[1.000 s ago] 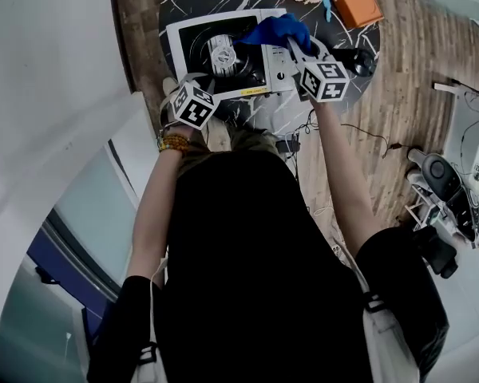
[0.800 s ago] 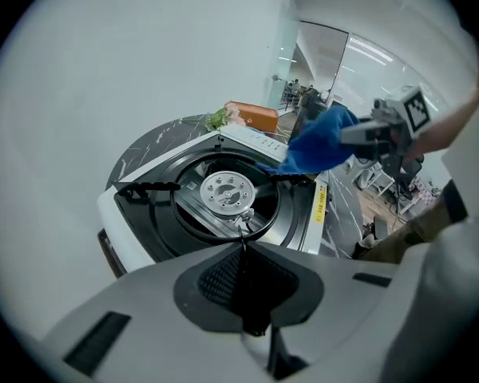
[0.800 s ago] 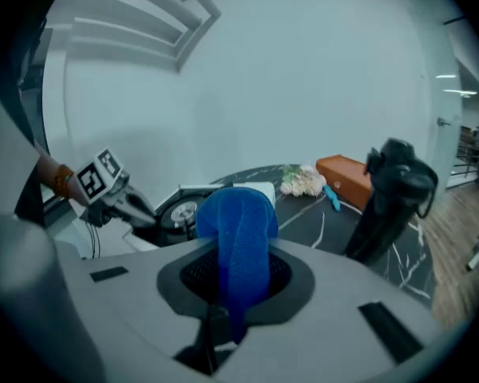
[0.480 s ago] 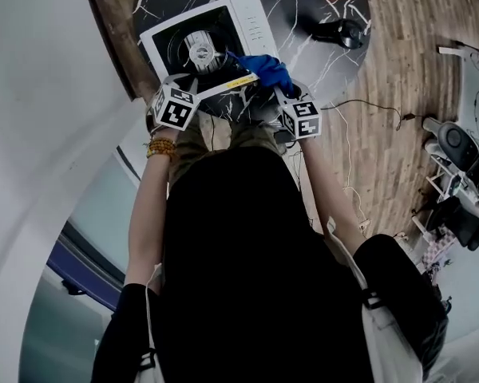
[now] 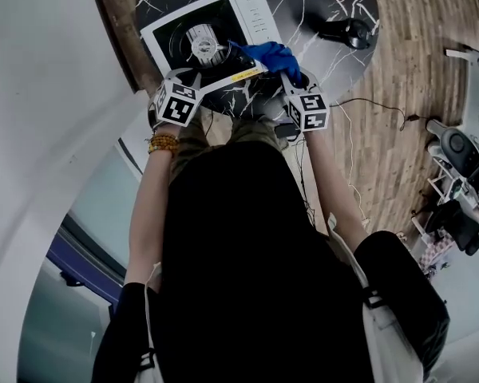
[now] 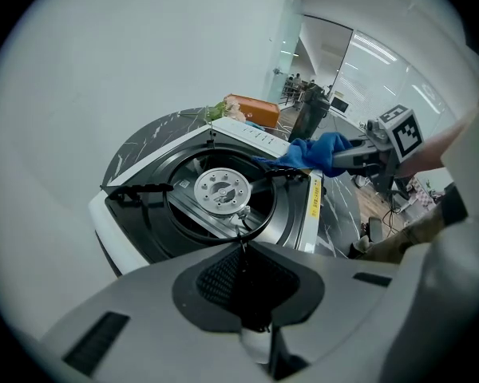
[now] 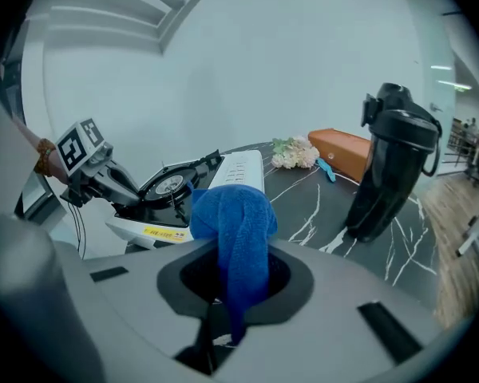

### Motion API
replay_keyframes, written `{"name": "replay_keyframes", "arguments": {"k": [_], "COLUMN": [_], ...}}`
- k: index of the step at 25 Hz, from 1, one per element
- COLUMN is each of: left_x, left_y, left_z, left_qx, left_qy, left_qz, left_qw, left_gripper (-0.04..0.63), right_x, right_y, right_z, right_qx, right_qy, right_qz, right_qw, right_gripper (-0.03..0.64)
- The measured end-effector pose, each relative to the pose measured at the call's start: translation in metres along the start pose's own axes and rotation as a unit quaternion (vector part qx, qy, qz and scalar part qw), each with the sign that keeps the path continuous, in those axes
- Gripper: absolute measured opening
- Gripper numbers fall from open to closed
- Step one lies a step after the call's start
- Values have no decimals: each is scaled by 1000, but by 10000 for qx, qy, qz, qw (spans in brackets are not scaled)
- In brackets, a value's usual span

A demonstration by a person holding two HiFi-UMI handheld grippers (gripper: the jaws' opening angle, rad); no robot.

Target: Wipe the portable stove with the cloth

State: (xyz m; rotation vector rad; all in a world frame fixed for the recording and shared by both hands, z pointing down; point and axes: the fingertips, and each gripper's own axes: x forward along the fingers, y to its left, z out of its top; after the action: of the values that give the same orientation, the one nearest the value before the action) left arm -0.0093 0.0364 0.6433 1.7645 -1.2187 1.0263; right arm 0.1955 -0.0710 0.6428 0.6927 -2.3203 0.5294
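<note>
Nearby, a black jug (image 7: 395,166) and orange box (image 7: 343,152) stand beyond the portable stove (image 7: 238,170); right gripper (image 7: 223,306) pinches the cloth (image 7: 235,222), left gripper (image 6: 243,270) closed.

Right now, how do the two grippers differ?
The right gripper pinches a blue cloth; the left gripper is shut with no cloth. The left gripper sits at the near-left corner of the stove, the right gripper at its near-right. Both carry a marker cube.

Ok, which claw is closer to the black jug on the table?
Right. The right claw, shut on the blue cloth, is at the stove end nearer the jug; the left claw is at the other end.
</note>
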Motion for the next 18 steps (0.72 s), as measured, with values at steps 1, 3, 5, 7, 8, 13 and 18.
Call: {"name": "replay_keyframes", "arguments": {"k": [1, 3, 5, 7, 8, 13, 18], "left_x": [0, 1, 2, 1, 1, 0, 1], "left_y": [1, 2, 3, 5, 6, 4, 3], "left_z": [0, 2, 4, 5, 6, 6, 5], "left_qx": [-41, -131, -217, -299, -322, -418, -500], "left_qy": [-12, -52, -83, -87, -93, -159, -237], "left_qz": [-10, -55, -117, -193, -219, -247, -316], "left_qw": [10000, 9999, 9997, 9993, 9992, 9987, 9980], "left_gripper": [23, 26, 33, 38, 40, 40, 40], "right_x": [4, 12, 21, 30, 36, 79, 131], "right_y": [-1, -7, -11, -12, -12, -15, -14], "right_z": [3, 12, 23, 35, 41, 81, 132], "right_qx": [-61, -151, -303, -615, -787, -1033, -1342], "right_qy": [34, 115, 214, 297, 309, 335, 378], "right_qz": [-21, -62, -35, 44, 90, 377, 516], "right_qw": [10000, 9998, 9993, 9977, 9964, 9934, 9889], "right_gripper": [32, 32, 32, 32, 34, 32, 32]}}
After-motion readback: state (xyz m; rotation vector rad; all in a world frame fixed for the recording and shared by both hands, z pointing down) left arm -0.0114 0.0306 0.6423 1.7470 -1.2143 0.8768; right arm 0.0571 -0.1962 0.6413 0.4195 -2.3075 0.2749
